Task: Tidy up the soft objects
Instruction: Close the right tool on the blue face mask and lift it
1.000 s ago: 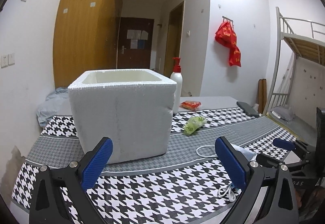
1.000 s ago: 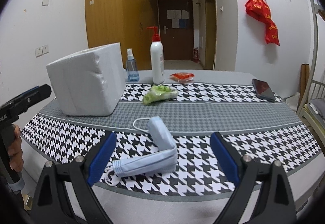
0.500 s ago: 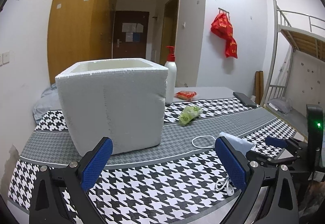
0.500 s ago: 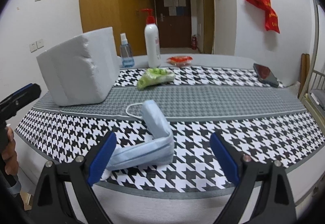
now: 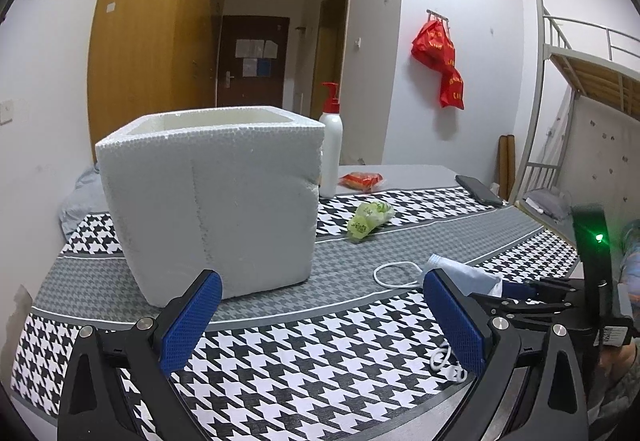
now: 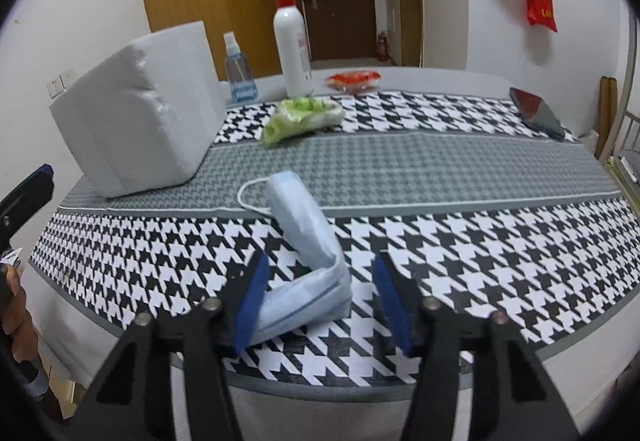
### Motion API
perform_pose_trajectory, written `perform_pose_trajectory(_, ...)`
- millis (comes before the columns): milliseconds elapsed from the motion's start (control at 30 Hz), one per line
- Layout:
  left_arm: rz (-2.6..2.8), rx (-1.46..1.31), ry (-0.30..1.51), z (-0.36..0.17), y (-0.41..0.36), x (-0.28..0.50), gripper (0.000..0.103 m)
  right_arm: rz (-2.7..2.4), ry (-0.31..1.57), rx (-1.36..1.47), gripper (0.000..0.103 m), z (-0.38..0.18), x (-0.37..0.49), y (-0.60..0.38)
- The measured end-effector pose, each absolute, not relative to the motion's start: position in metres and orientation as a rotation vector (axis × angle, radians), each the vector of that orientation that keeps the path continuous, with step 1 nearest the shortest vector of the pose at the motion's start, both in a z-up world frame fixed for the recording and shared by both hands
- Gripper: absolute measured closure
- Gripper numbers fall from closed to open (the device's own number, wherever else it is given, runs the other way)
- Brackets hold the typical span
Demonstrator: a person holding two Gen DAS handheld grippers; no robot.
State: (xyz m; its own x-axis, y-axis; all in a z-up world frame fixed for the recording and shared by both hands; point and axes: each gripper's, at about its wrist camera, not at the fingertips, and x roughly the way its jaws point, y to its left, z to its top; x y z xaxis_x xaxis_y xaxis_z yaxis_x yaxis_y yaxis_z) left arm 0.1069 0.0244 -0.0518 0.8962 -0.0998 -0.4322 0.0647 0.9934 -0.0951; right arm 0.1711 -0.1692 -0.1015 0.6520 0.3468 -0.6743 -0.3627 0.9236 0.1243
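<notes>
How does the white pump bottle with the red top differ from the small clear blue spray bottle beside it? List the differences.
The white pump bottle with the red top is far taller than the small clear blue spray bottle. The pump bottle is opaque white; the spray bottle is see-through blue. The pump bottle carries a red pump head; the spray bottle has a clear cap. Both stand upright near the table's far edge, behind the white foam box.

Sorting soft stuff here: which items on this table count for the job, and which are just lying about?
For the job:
- face mask, between the closing right gripper fingers
- green plastic bag
- red packet
- foam box

Lying about:
- pump bottle
- spray bottle
- phone
</notes>
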Motion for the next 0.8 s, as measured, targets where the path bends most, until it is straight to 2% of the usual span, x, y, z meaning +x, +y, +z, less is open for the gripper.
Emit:
perform_pose_trajectory(33, -0.085, -0.079, 0.453, -0.052, 0.024, 0.108, 0.002, 0.395, 0.773, -0.031, 0.059, -0.103, 0.173, -0.168)
perform_pose_trajectory(167, -0.094, -0.075, 0.462, -0.053, 0.021, 0.111, 0.002, 0.399, 0.777, -0.043, 0.069, -0.104, 0.171, -0.166)
perform_pose_trajectory(300, -0.117, -0.068, 0.47, -0.053, 0.014, 0.116, 0.002, 0.391, 0.787, -0.027, 0.083, -0.105, 0.172, -0.171)
perform_pose_trajectory(800, -0.255, 0.017, 0.494, -0.044, -0.032, 0.145, 0.002, 0.314, 0.737, 0.079, 0.086, -0.095, 0.175, -0.219)
